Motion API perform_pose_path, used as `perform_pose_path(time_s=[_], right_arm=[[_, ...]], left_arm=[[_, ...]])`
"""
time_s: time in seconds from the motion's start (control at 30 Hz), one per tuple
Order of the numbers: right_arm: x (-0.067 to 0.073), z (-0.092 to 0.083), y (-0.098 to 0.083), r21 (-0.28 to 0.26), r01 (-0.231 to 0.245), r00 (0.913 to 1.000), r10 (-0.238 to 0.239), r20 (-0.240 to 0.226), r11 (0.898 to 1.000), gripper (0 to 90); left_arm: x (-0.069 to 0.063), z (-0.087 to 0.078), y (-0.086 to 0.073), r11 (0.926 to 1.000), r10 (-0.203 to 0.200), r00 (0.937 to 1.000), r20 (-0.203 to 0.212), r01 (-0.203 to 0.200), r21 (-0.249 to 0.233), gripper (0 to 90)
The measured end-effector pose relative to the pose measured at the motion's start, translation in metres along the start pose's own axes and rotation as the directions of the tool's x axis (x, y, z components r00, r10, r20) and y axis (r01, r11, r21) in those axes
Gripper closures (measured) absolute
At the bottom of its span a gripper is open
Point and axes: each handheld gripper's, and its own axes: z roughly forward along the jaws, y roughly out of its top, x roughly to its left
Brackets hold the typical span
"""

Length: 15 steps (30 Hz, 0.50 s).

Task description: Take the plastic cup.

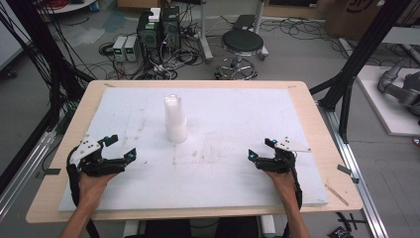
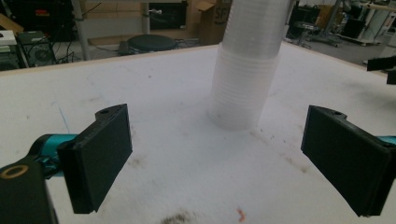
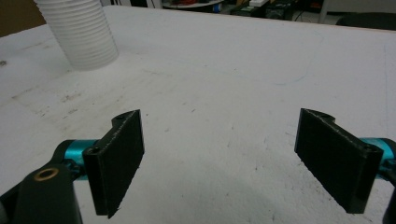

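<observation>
A stack of clear cups [image 1: 175, 120] stands upright on the white sheet [image 1: 223, 163] that covers the bench [image 1: 64, 148], a little left of the middle and toward the far side. In the left gripper view the cups [image 2: 245, 70] rise straight ahead between the jaws, and their top is cut off by the frame's upper edge. In the right gripper view only the ribbed lower part of the cups [image 3: 81, 35] shows, at the upper left corner. How many cups are nested is hard to make out.

The left tongs [image 1: 121, 147] sit near the bench's left edge, jaws wide and empty, well apart from the cups. The right tongs [image 1: 261, 148] sit toward the right, also wide and holding nothing. Both hands enter from the bottom, the forearms cut off there. Faint smudges mark the sheet.
</observation>
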Motion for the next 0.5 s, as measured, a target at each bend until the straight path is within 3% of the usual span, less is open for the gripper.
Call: perform_pose_path(time_s=[0.1,0.2,0.3,0.33,0.5], right_arm=[[0.000,-0.001,0.000,-0.001,-0.009,1.0000,0.009,0.000,1.000,15.8],[0.000,0.000,0.000,-0.001,0.002,1.0000,-0.002,0.001,1.000,15.8],[0.001,0.000,0.000,0.003,-0.001,1.0000,0.001,0.002,1.000,15.8],[0.000,0.000,0.000,0.001,0.002,1.0000,-0.002,0.002,1.000,15.8],[0.000,0.000,0.000,-0.002,0.002,1.0000,-0.002,0.002,1.000,15.8]], left_arm=[[0.004,0.002,0.013,0.9999,0.010,0.9998,0.015,-0.010,-0.010,8.7],[0.009,0.007,0.042,0.9985,0.048,0.9986,0.022,-0.047,-0.028,8.8],[0.012,0.011,0.056,0.9981,0.048,0.9983,0.034,-0.047,-0.040,8.7],[0.015,0.017,0.068,0.9981,0.051,0.9974,0.051,-0.050,-0.037,8.7],[0.017,0.029,0.086,0.9976,0.068,0.9936,0.090,-0.066,-0.021,8.7]])
